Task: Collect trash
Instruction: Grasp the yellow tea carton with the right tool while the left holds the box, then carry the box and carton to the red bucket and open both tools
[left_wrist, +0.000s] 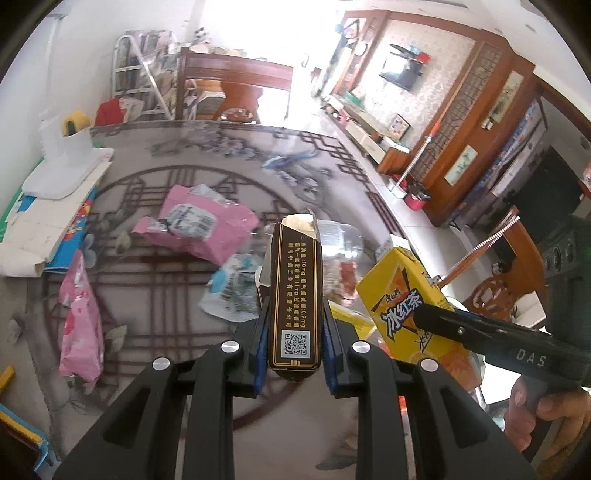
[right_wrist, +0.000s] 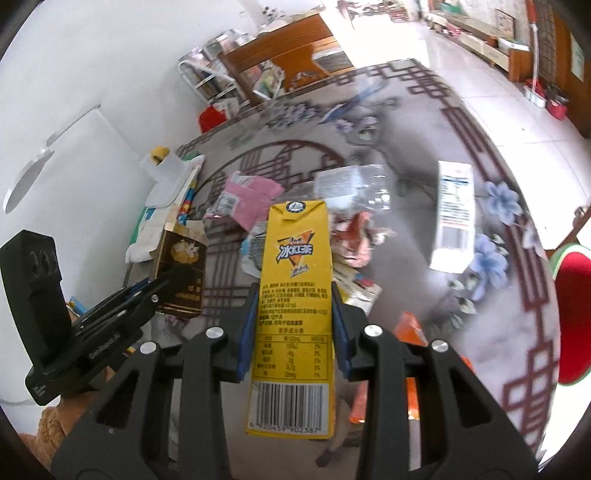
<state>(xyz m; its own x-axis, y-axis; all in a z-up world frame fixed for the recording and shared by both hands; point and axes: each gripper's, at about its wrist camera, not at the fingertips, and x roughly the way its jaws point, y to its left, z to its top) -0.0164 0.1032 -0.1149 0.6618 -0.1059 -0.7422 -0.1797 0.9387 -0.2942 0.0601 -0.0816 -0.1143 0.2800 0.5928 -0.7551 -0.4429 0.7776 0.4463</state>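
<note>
Left gripper (left_wrist: 294, 325) has its jaws clamped on a brown cigarette box (left_wrist: 294, 295), held above a patterned table (left_wrist: 177, 155). Just beside it, right gripper (right_wrist: 294, 325) has its jaws clamped on a yellow iced tea carton (right_wrist: 293, 295). Below them lies more trash: a pink wrapper (left_wrist: 199, 225), a crumpled clear plastic bottle (right_wrist: 354, 188), a white carton (right_wrist: 454, 218) and an orange box (right_wrist: 410, 328). The table's left edge sits against a white wall, crowded with stacked papers (left_wrist: 48, 229). Its right edge meets open tiled floor (left_wrist: 399, 206); a wooden chair (left_wrist: 232, 88) stands beyond the far edge.
</note>
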